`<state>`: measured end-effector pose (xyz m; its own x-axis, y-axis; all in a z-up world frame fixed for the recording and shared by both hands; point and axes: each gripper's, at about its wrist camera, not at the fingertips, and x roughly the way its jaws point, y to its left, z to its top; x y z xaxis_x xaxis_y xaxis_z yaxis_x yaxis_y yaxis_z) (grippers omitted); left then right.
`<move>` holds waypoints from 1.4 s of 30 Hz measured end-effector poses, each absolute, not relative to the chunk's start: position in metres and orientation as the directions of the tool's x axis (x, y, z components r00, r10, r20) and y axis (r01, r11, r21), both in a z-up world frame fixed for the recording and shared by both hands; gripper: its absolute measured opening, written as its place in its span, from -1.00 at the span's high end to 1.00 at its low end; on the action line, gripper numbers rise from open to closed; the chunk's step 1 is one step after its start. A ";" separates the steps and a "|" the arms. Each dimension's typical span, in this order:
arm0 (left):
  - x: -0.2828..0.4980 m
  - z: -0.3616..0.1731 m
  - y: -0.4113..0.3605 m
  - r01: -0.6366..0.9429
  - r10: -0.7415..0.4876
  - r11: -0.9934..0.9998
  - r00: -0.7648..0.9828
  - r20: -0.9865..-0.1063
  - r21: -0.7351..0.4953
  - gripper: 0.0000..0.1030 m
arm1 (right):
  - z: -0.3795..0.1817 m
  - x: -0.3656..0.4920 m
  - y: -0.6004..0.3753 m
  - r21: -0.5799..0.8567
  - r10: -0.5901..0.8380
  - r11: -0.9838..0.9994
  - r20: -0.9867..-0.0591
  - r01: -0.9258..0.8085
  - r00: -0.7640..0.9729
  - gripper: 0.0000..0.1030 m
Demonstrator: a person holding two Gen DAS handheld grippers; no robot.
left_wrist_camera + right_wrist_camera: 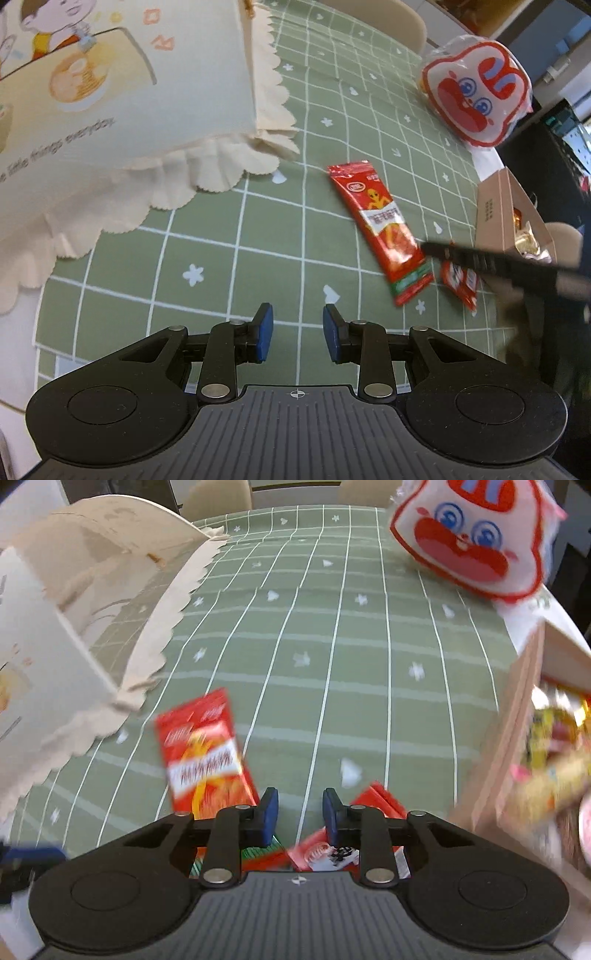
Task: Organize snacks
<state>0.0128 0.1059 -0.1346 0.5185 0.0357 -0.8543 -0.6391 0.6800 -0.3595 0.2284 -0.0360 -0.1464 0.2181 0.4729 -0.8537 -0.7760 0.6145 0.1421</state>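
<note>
Cream fabric with a scalloped hem fills your far left: the storage basket (122,92), printed with a cartoon child and pancakes, stands on the green grid tablecloth (229,266). Your left gripper (297,332) hovers above bare cloth with its blue-padded jaws parted by a moderate gap and nothing between them. To its right lies the long red snack packet (380,229), a slim glossy sachet with a yellow figure, a white label band and a green strip at its near end, flat on the cloth and angled away from you. Just beside its near end sits a smaller red packet (460,284), partly under your right gripper's dark, blurred finger (491,264). Through the right wrist camera, your right gripper (300,816) is likewise parted and holds nothing, with the long packet (203,753) at its left finger and the small one (325,853) below its right. Further right stands a tan box (496,218) of wrapped sweets, and behind it a white bag with a red cartoon face (476,92).
</note>
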 end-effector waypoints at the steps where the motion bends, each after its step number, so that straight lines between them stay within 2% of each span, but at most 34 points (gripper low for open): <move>1: 0.016 -0.135 0.105 -0.633 0.032 0.688 0.516 -0.856 -0.356 0.35 | -0.146 0.222 -0.045 0.150 0.476 0.618 -0.853 -0.772 0.216 0.50; 4: 0.028 -0.136 0.101 -0.612 0.021 0.712 0.507 -0.862 -0.343 0.36 | -0.146 0.210 -0.068 0.162 0.478 0.634 -0.851 -0.757 0.219 0.49; 7: 0.040 -0.136 0.094 -0.589 0.011 0.735 0.504 -0.864 -0.335 0.35 | -0.147 0.199 -0.084 0.080 0.449 0.642 -0.845 -0.763 0.290 0.49; 8: 0.045 -0.137 0.092 -0.584 0.006 0.740 0.504 -0.864 -0.335 0.35 | -0.148 0.196 -0.089 0.041 0.433 0.645 -0.842 -0.763 0.322 0.45; 9: 0.050 -0.137 0.091 -0.581 0.004 0.741 0.503 -0.864 -0.335 0.35 | -0.149 0.193 -0.095 0.009 0.424 0.650 -0.834 -0.760 0.353 0.31; 11: 0.060 -0.139 0.091 -0.581 0.007 0.742 0.505 -0.863 -0.335 0.35 | -0.149 0.190 -0.105 -0.026 0.403 0.672 -0.826 -0.740 0.395 0.22; 15: 0.079 -0.146 0.103 -0.609 0.014 0.696 0.541 -0.841 -0.381 0.35 | -0.139 0.193 -0.118 0.074 0.478 0.668 -0.805 -0.741 0.351 0.16; 20: 0.102 -0.154 0.119 -0.603 -0.009 0.663 0.585 -0.811 -0.443 0.35 | -0.140 0.199 -0.092 0.126 0.557 0.633 -0.759 -0.764 0.337 0.21; 23: 0.107 -0.158 0.120 -0.597 -0.012 0.664 0.594 -0.805 -0.450 0.35 | -0.149 0.206 -0.070 0.171 0.578 0.611 -0.764 -0.773 0.288 0.48; 26: 0.111 -0.160 0.118 -0.563 -0.040 0.678 0.614 -0.788 -0.472 0.34 | -0.152 0.206 -0.058 0.164 0.590 0.589 -0.757 -0.791 0.282 0.49; 29: 0.115 -0.160 0.116 -0.544 -0.060 0.682 0.626 -0.778 -0.490 0.20 | -0.152 0.204 -0.061 0.187 0.602 0.575 -0.756 -0.797 0.257 0.49; 35: 0.116 -0.152 0.107 -0.481 -0.147 0.708 0.616 -0.774 -0.518 0.20 | -0.151 0.195 -0.071 0.255 0.621 0.545 -0.763 -0.799 0.180 0.49; 38: 0.114 -0.145 0.096 -0.455 -0.120 0.777 0.572 -0.811 -0.435 0.20 | -0.149 0.177 -0.077 0.263 0.620 0.517 -0.771 -0.814 0.144 0.49; 40: 0.112 -0.139 0.087 -0.464 -0.020 0.830 0.529 -0.848 -0.309 0.20 | -0.144 0.166 -0.087 0.231 0.614 0.515 -0.771 -0.825 0.167 0.48; 41: 0.109 -0.135 0.084 -0.477 0.019 0.835 0.524 -0.852 -0.274 0.20 | -0.140 0.164 -0.095 0.205 0.609 0.530 -0.767 -0.823 0.201 0.46; 42: 0.106 -0.131 0.081 -0.483 0.041 0.835 0.532 -0.845 -0.264 0.20 | -0.137 0.163 -0.105 0.167 0.594 0.558 -0.764 -0.813 0.251 0.33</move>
